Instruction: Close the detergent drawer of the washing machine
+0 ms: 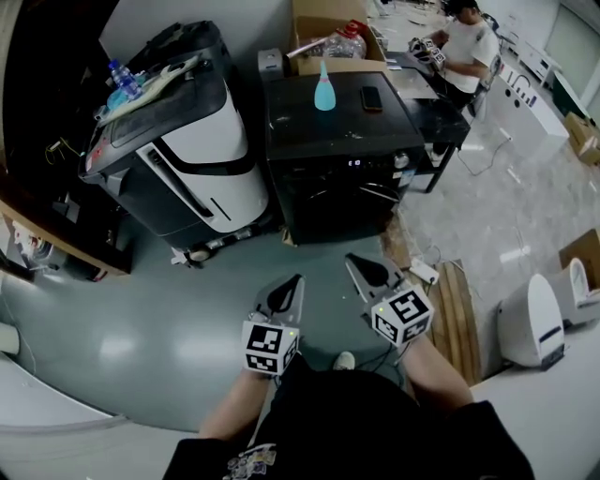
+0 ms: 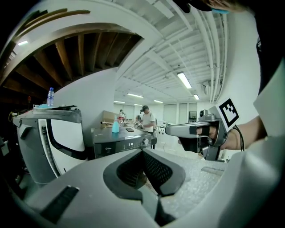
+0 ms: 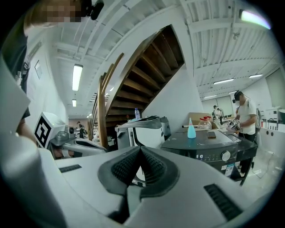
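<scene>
The black washing machine (image 1: 342,159) stands ahead of me across a stretch of grey floor, its lit control panel (image 1: 354,162) facing me. It also shows in the left gripper view (image 2: 120,142) and the right gripper view (image 3: 209,149). I cannot make out the detergent drawer from here. A blue bottle (image 1: 324,89) and a phone (image 1: 371,97) rest on its top. My left gripper (image 1: 298,279) and right gripper (image 1: 350,259) are held side by side, well short of the machine. Both are shut and empty, with the pads meeting in their own views (image 2: 143,151) (image 3: 140,148).
A large white and grey appliance (image 1: 187,159) leans left of the washer, with a water bottle (image 1: 120,75) on it. A cardboard box (image 1: 328,28) sits behind. A person (image 1: 464,47) works at a table back right. Wooden boards (image 1: 459,300) and a white unit (image 1: 534,323) lie on the right.
</scene>
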The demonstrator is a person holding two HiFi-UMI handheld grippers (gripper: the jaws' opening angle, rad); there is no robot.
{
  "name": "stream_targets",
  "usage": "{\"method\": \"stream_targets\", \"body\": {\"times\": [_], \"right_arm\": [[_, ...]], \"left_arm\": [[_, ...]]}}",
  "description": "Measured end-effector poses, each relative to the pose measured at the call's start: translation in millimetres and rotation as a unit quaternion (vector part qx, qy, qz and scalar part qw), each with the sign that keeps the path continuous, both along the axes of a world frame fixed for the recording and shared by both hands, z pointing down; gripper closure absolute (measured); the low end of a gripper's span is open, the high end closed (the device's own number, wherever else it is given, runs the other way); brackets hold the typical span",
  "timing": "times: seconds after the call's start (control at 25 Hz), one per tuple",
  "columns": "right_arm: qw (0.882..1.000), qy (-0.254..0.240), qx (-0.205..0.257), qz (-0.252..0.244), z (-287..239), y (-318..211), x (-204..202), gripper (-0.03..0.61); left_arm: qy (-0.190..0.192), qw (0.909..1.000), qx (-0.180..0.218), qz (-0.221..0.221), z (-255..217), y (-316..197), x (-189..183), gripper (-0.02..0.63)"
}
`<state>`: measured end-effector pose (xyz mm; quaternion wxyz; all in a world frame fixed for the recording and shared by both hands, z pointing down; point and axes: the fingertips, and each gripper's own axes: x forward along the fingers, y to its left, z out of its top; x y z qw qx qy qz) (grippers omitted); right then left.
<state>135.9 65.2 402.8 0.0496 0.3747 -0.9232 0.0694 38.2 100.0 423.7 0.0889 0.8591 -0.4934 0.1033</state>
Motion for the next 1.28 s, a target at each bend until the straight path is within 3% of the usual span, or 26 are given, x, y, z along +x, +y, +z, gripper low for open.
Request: {"method": "stream_targets", "body": {"times": [0.28, 1.28], "right_arm": [[1.000, -0.004, -0.004, -0.008, 2, 13, 14, 0.581], [1.000, -0.012, -0.007, -0.009, 4, 4, 22, 0.581]], "left_arm": [[0.000, 1.0000, -0.004, -0.006, 1, 16, 19, 0.611], [0.010, 0.9999, 0.004, -0.012, -4, 4, 26, 0.611]]}}
